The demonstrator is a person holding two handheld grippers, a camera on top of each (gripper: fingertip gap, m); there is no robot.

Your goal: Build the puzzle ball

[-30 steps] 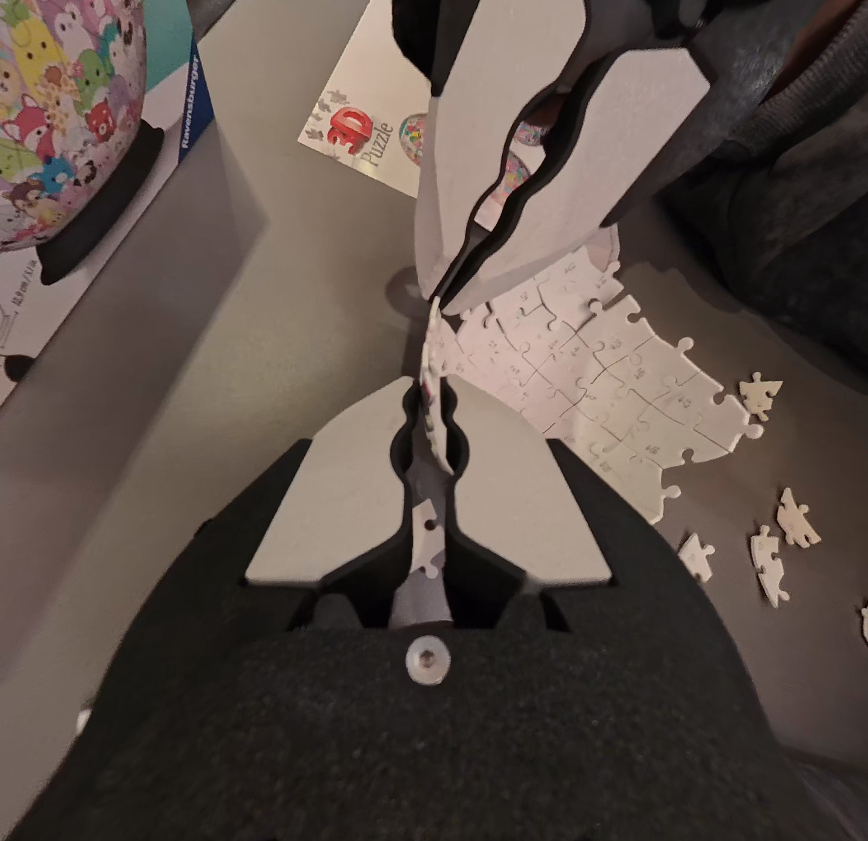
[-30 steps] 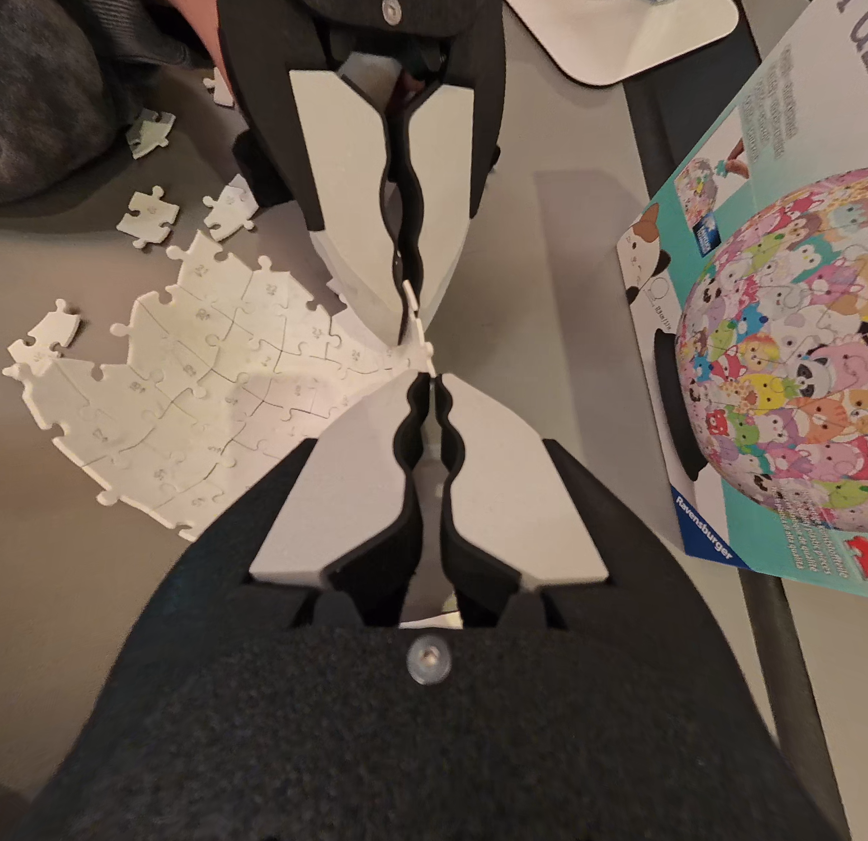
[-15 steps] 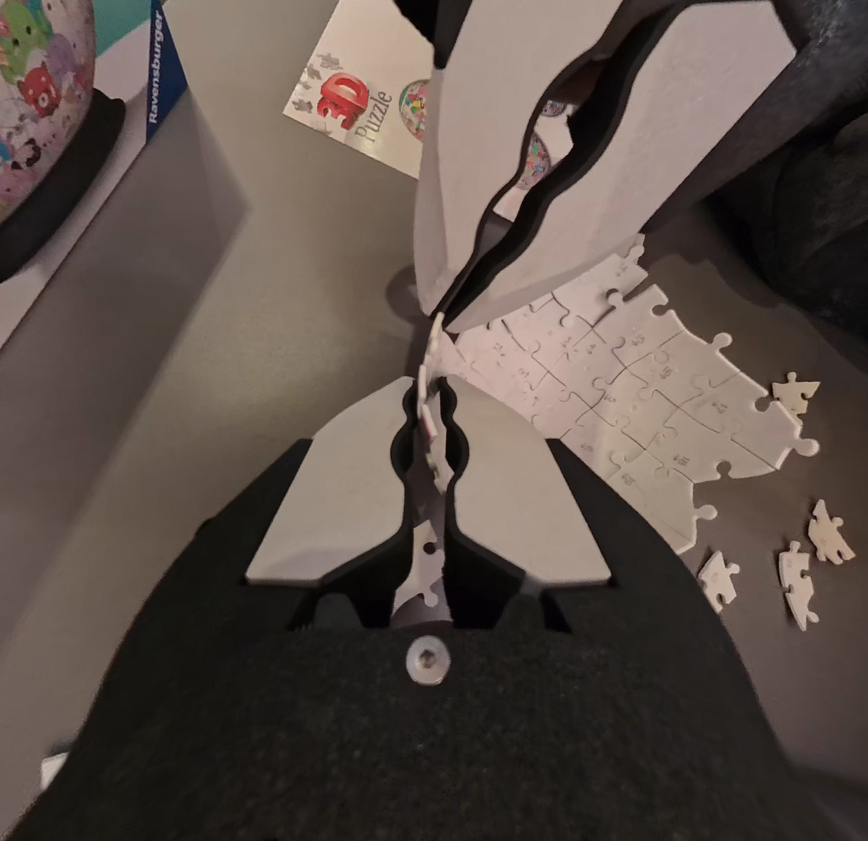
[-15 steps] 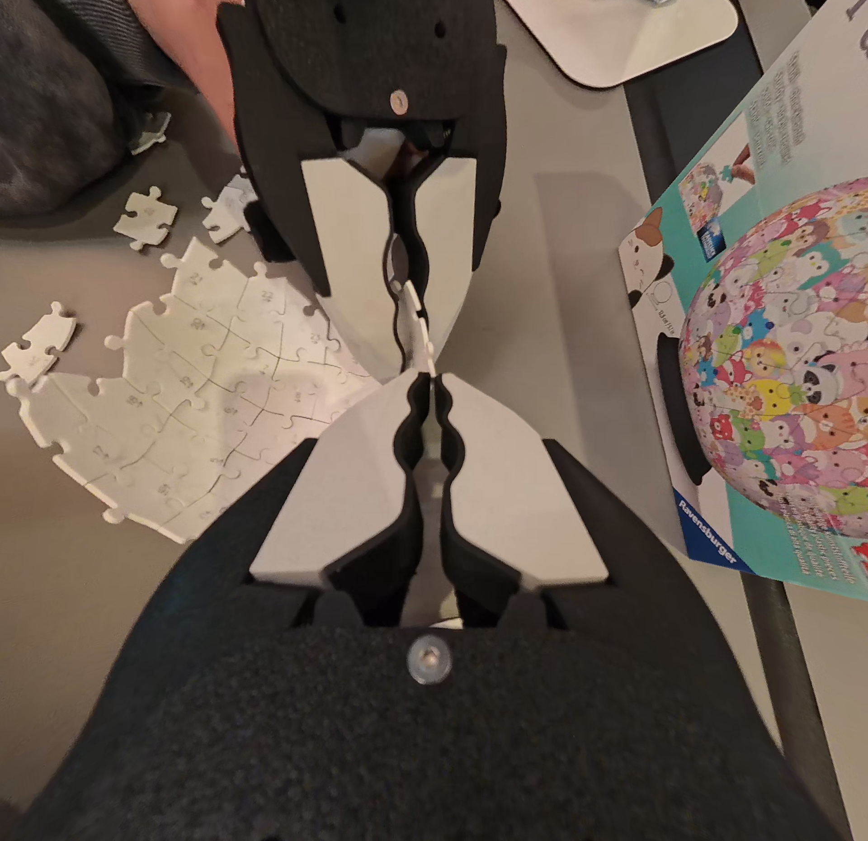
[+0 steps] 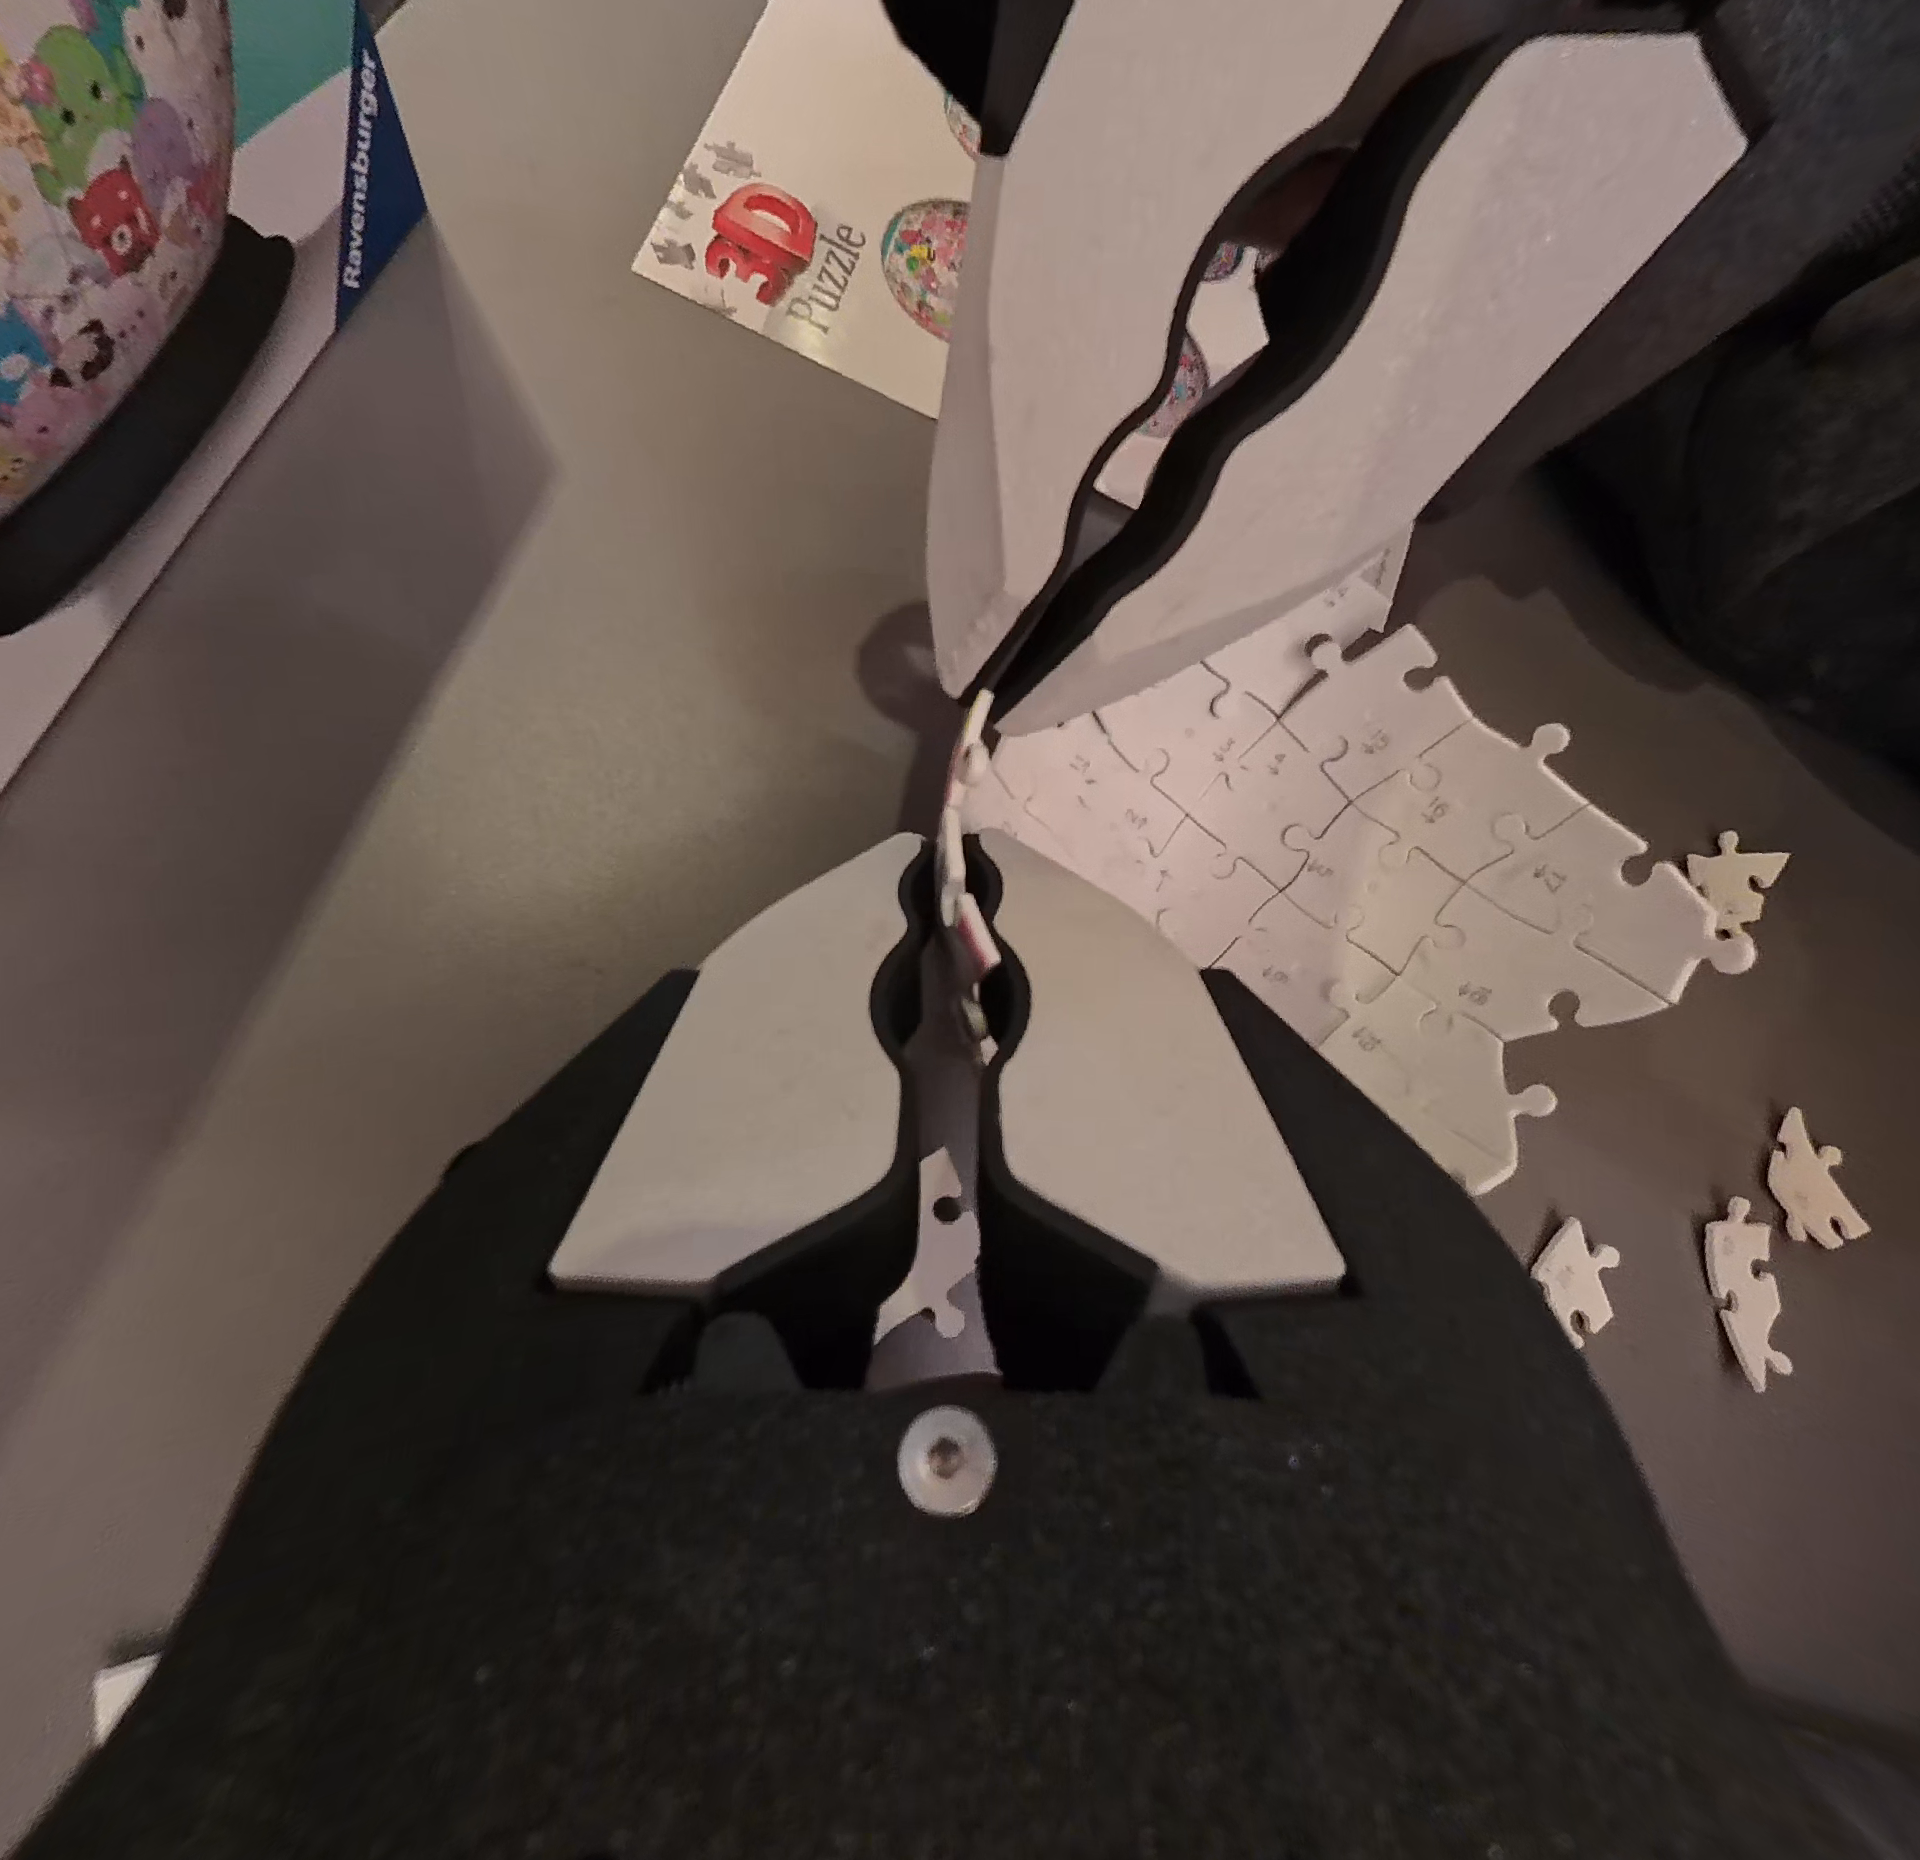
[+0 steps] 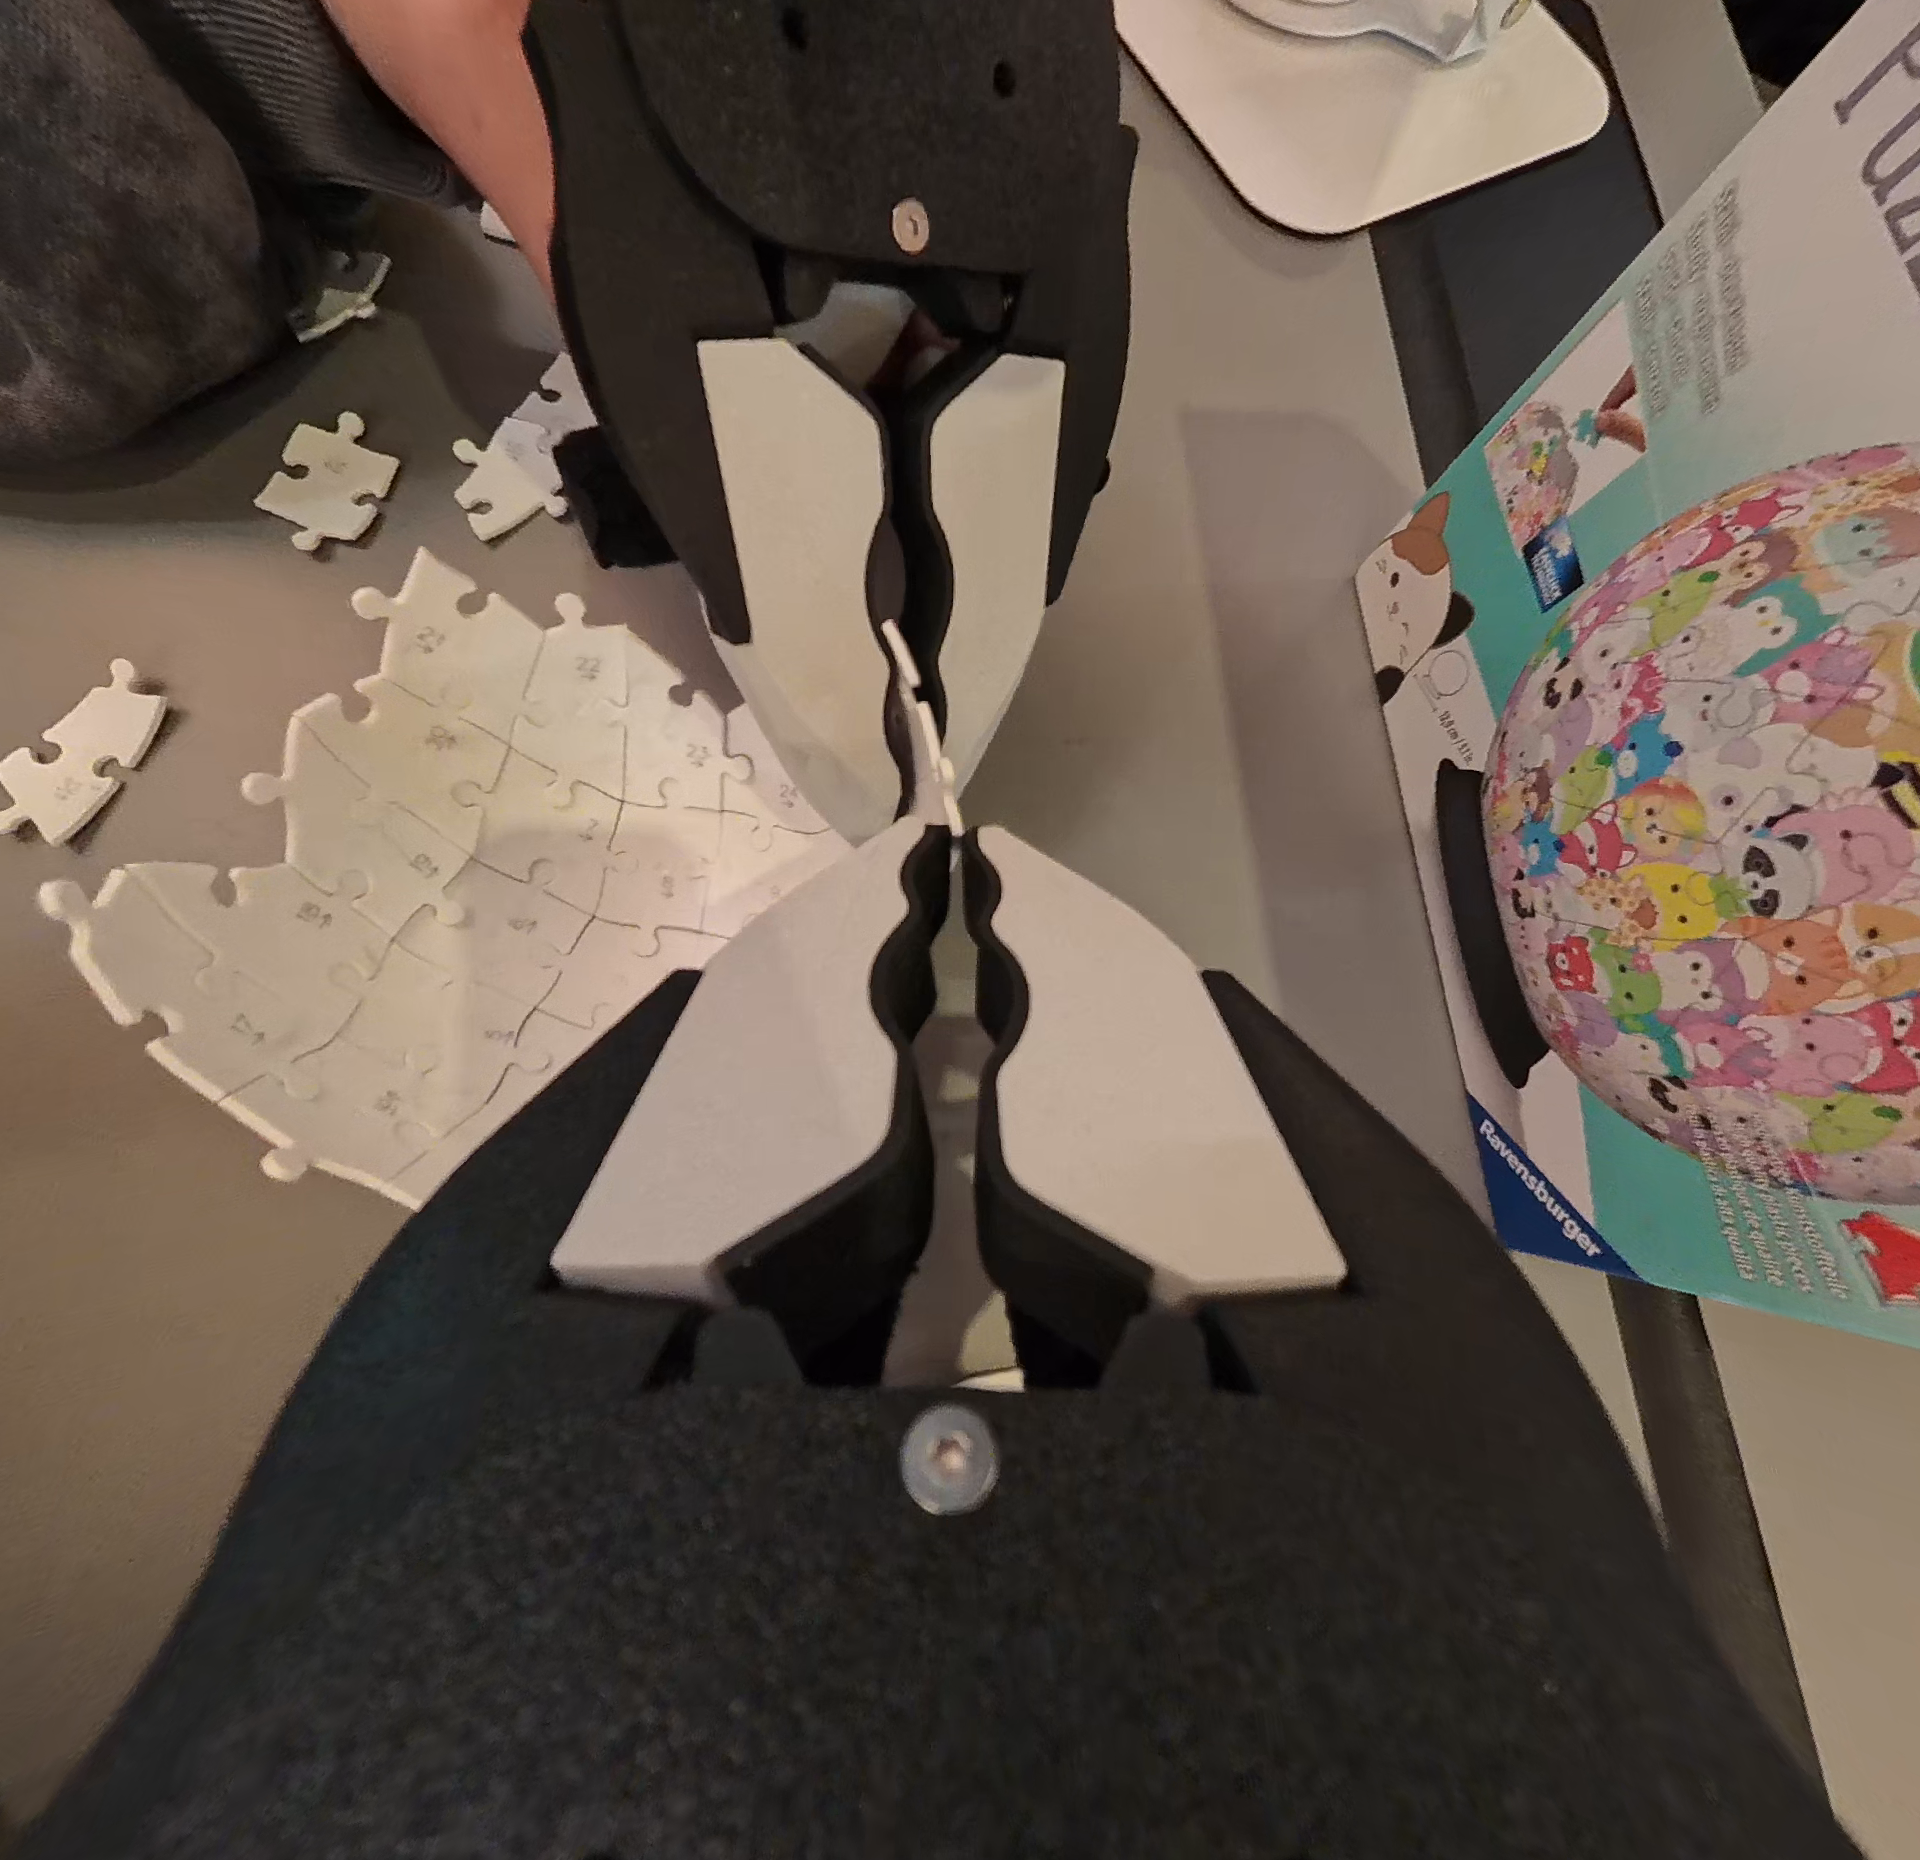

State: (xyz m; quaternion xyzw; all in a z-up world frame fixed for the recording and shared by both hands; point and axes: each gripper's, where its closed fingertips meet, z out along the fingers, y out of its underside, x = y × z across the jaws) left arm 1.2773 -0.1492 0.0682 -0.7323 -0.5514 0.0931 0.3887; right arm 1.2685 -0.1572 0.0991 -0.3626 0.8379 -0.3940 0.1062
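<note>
My left gripper [image 5: 961, 854] and right gripper [image 6: 951, 844] meet tip to tip above the table. Both are shut on a thin strip of puzzle pieces [image 5: 968, 917] seen edge-on, which also shows in the right wrist view [image 6: 920, 709]. The right gripper [image 5: 982, 704] comes down from above in the left wrist view. The left gripper [image 6: 925, 792] comes from the top of the right wrist view. A curved assembled section [image 5: 1403, 875], white numbered side up, lies just behind the strip and also shows in the right wrist view [image 6: 416, 875]. I cannot tell if the strip is joined to it.
Several loose white pieces [image 5: 1745, 1280] [image 6: 327, 475] lie around the section on the grey table [image 5: 623, 667]. The puzzle box [image 6: 1714, 875] [image 5: 156, 252] stands to one side. A leaflet [image 5: 810, 210] and a white coaster [image 6: 1351, 96] lie farther off. A person's hand [image 6: 468, 75] holds the left gripper.
Both grippers stay shut on the strip. The left gripper has swung so more of its black body shows in the right wrist view, and the box has slid leftward in the left wrist view.
</note>
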